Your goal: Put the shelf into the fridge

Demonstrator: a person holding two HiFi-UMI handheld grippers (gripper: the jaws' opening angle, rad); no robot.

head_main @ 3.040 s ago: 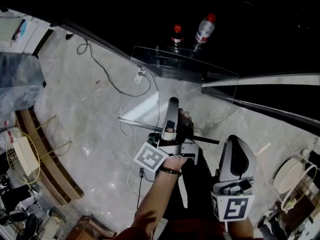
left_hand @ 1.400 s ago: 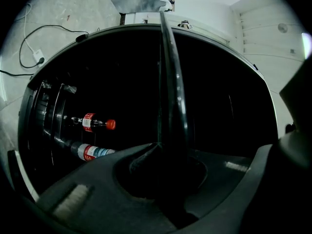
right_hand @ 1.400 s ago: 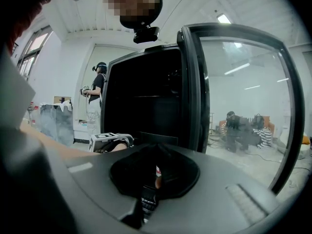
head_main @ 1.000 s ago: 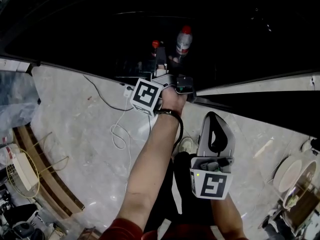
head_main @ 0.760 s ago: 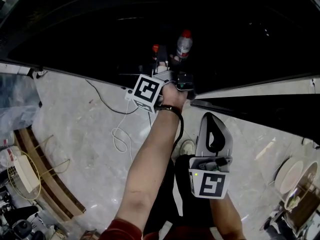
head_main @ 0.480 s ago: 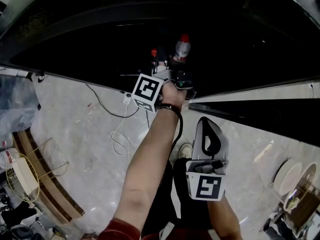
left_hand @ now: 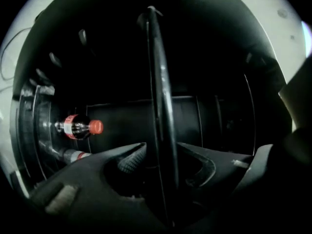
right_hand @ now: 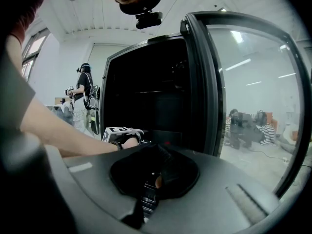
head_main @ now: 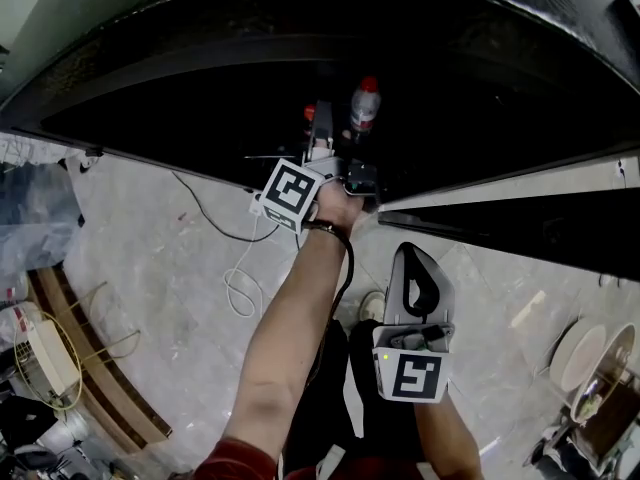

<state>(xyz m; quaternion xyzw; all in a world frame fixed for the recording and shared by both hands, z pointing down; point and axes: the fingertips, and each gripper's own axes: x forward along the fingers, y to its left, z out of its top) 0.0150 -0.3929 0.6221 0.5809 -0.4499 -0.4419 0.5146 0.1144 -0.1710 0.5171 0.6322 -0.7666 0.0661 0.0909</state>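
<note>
Nearest you, low in the centre of the head view, your right gripper (head_main: 410,258) hangs over the pale marbled floor (head_main: 170,268), outside the fridge. Its own view shows the two dark jaws brought together with nothing between them.

Your bare left arm (head_main: 290,338) runs up the middle of the head view, beside a loose white cable (head_main: 240,283) on the floor. It ends at the left gripper (head_main: 321,118), which reaches past the front edge of the tall black fridge (head_main: 200,78). The fridge's glass-fronted door (right_hand: 243,82) stands open at the right of the right gripper view.

In the left gripper view the jaws stand wide apart, having just been opening. The clear glass shelf (left_hand: 163,106) runs edge-on between them as a dark band up the centre of the frame (it looks upright there). Neither ribbed pad presses on it. The shelf sits inside the fridge's dark cavity.

Beyond it, at the left of that view, is a dark cola bottle with a red cap and red label (left_hand: 78,127). A second red-capped bottle (left_hand: 73,155) shows just below it, and behind both is the fridge's black back wall (left_hand: 126,121)
</note>
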